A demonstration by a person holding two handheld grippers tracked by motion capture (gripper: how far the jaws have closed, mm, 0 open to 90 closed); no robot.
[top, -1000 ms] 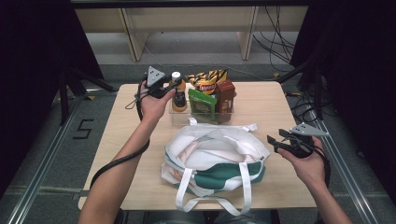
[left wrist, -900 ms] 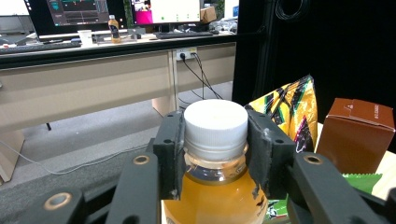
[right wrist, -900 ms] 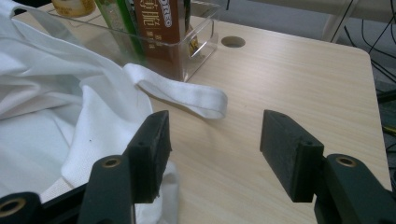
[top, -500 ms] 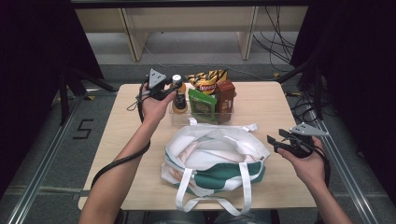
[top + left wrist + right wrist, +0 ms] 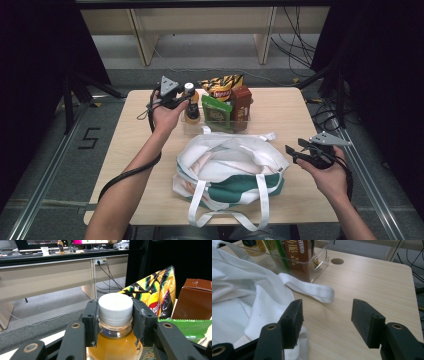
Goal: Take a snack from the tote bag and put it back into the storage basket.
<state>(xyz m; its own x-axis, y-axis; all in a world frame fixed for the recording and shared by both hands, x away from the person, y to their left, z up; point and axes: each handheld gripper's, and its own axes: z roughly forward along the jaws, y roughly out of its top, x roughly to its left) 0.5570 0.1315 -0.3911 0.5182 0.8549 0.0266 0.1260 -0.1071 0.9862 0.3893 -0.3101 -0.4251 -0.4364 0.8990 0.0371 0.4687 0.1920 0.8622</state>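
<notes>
Left gripper (image 5: 115, 322) clamped on juice bottle (image 5: 115, 340) beside chip bag (image 5: 155, 295); right gripper (image 5: 325, 320) spread; next, lifting toward tote bag (image 5: 230, 165).

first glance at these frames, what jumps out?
The left claw is clamped on the white cap of a juice bottle standing in the clear bin at the table's far side. A white-and-green tote bag sprawls open mid-table, while the right claw hangs open beside it over bare wood.

Chip bag (image 5: 221, 86); brown carton (image 5: 241, 99); green packet (image 5: 216, 111).
</notes>
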